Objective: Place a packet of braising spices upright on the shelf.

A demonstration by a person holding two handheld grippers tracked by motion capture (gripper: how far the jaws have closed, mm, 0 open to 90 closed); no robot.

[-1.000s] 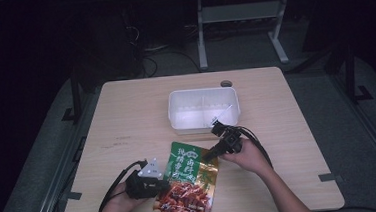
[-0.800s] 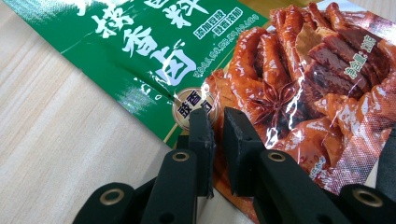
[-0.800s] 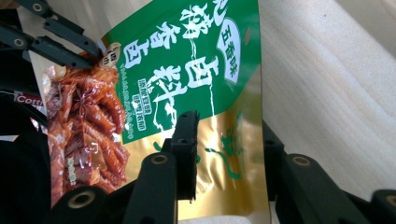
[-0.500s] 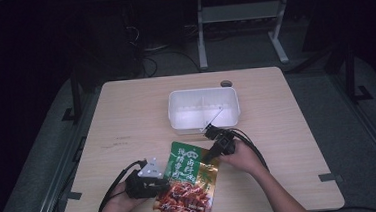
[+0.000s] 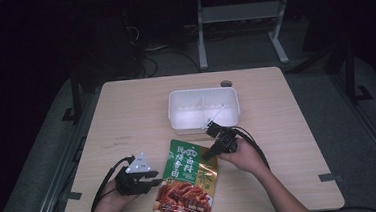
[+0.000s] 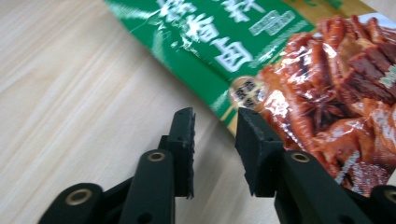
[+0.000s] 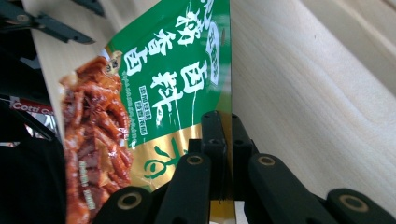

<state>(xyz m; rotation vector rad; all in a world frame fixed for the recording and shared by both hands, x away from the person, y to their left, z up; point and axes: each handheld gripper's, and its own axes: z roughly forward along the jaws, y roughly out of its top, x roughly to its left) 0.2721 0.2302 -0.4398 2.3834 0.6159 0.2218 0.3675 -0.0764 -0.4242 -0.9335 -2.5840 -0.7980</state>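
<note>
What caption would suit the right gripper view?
Right gripper shut on the edge of a green snack pouch over the wooden table.

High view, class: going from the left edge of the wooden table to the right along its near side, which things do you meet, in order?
Left gripper with grey three-cornered plate → green and red printed food pouch → black right gripper.

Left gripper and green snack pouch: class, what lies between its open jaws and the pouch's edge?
Bare wood of the table. In the left gripper view, the left gripper stands just off the pouch, nothing between.
</note>
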